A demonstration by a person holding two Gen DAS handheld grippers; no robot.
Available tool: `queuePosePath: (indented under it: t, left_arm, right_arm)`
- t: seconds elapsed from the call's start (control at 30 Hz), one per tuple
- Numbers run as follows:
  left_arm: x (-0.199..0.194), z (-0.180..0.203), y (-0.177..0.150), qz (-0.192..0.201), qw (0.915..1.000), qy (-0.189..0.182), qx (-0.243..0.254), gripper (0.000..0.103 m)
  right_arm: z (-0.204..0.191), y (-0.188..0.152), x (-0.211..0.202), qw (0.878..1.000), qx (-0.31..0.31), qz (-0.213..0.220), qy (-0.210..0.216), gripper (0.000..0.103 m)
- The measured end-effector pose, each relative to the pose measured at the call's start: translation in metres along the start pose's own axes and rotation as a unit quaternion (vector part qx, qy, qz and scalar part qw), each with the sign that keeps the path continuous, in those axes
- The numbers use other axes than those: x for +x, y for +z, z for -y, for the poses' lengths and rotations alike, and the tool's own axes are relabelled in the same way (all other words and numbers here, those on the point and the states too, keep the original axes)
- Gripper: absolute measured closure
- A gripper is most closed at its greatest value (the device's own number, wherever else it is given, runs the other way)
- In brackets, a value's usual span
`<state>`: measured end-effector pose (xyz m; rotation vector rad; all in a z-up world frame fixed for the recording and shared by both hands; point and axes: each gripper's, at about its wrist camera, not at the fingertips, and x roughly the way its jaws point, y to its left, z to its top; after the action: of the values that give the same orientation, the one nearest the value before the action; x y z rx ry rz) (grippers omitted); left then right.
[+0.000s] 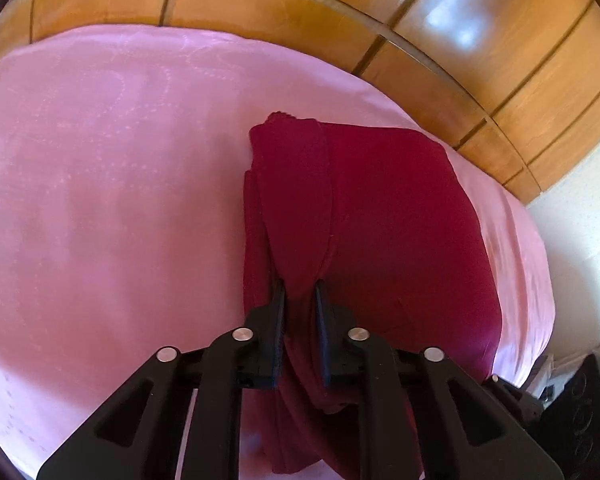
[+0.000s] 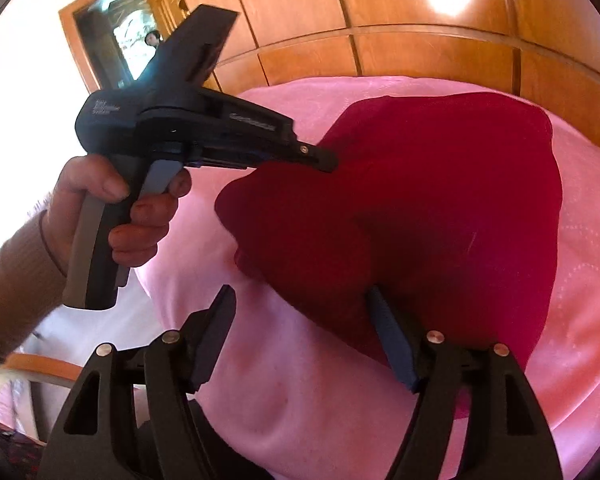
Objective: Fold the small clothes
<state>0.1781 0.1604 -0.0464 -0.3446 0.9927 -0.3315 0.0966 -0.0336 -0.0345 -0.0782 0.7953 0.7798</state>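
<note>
We see the red garment (image 1: 380,216) lying partly folded on a pink bedspread (image 1: 100,168), toward its far right side. Our left gripper (image 1: 300,292) pinches a fold of it; our right gripper (image 2: 300,300) stands open at its near edge, one finger against the cloth. Wood panelling (image 1: 500,60) rises behind the bed, and a framed mirror (image 2: 112,36) hangs on a white wall.

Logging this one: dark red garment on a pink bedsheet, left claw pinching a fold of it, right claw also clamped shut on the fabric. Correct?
Not quite. The right claw is open, as the right wrist view shows. The rest holds: the dark red garment lies on the pink bedsheet, the left claw pinching a fold.
</note>
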Motion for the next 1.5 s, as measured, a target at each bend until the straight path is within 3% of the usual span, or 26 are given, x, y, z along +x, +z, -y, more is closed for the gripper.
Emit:
queuePosePath:
  t: [0.1, 0.23, 0.37, 0.5, 0.63, 0.83, 0.87, 1.0, 1.13, 1.2, 1.3, 1.37, 1.43, 1.5]
  left_arm:
    - [-0.015, 0.008, 0.000, 0.025, 0.9995, 0.017, -0.003, 0.079]
    - [-0.042, 0.043, -0.004, 0.088, 0.9946, 0.027, 0.047, 0.079]
    - [-0.045, 0.067, -0.012, 0.111, 0.9883, 0.041, 0.096, 0.079]
    - [-0.023, 0.069, -0.018, 0.101, 0.9859, 0.070, 0.113, 0.079]
    - [-0.002, 0.046, -0.027, 0.081, 0.9887, 0.091, 0.087, 0.079]
    - [0.002, 0.021, -0.036, 0.086, 0.9924, 0.069, 0.055, 0.070]
    - [0.002, 0.020, -0.036, 0.087, 0.9926, 0.069, 0.051, 0.064]
    - [0.005, 0.008, -0.037, 0.085, 0.9945, 0.052, 0.033, 0.057]
    - [0.006, 0.000, -0.038, 0.084, 0.9957, 0.035, 0.016, 0.055]
    - [0.003, 0.000, -0.038, 0.084, 0.9955, 0.042, 0.014, 0.048]
    - [-0.006, 0.005, -0.035, 0.082, 0.9952, 0.050, 0.016, 0.045]
    - [-0.014, 0.013, -0.034, 0.093, 0.9917, 0.081, 0.034, 0.040]
    - [-0.019, 0.021, -0.033, 0.101, 0.9882, 0.103, 0.051, 0.040]
    - [-0.022, 0.028, -0.033, 0.106, 0.9850, 0.121, 0.063, 0.040]
  right_arm:
    - [0.008, -0.001, -0.013, 1.000, 0.012, 0.002, 0.023, 0.032]
    - [0.025, 0.004, -0.039, 0.998, 0.036, 0.015, 0.052, 0.034]
    - [0.053, 0.009, -0.072, 0.994, 0.080, 0.052, 0.044, 0.036]
    - [0.088, 0.022, -0.080, 0.989, 0.129, 0.072, -0.007, 0.046]
    - [0.104, 0.046, -0.073, 0.987, 0.139, 0.077, -0.036, 0.049]
    - [0.126, 0.082, -0.041, 0.987, 0.140, 0.061, -0.050, 0.049]
    - [0.131, 0.089, -0.029, 0.987, 0.140, 0.051, -0.056, 0.048]
    - [0.147, 0.092, 0.021, 0.987, 0.137, -0.009, -0.083, 0.049]
    - [0.146, 0.088, 0.029, 0.989, 0.115, -0.006, -0.096, 0.049]
    - [0.149, 0.085, 0.023, 0.989, 0.119, 0.003, -0.087, 0.048]
    - [0.146, 0.082, 0.008, 0.990, 0.113, 0.025, -0.075, 0.040]
    - [0.143, 0.079, -0.004, 0.990, 0.113, 0.041, -0.069, 0.028]
    - [0.142, 0.074, -0.021, 0.988, 0.123, 0.059, -0.071, 0.021]
    - [0.143, 0.068, -0.033, 0.986, 0.136, 0.066, -0.068, 0.020]
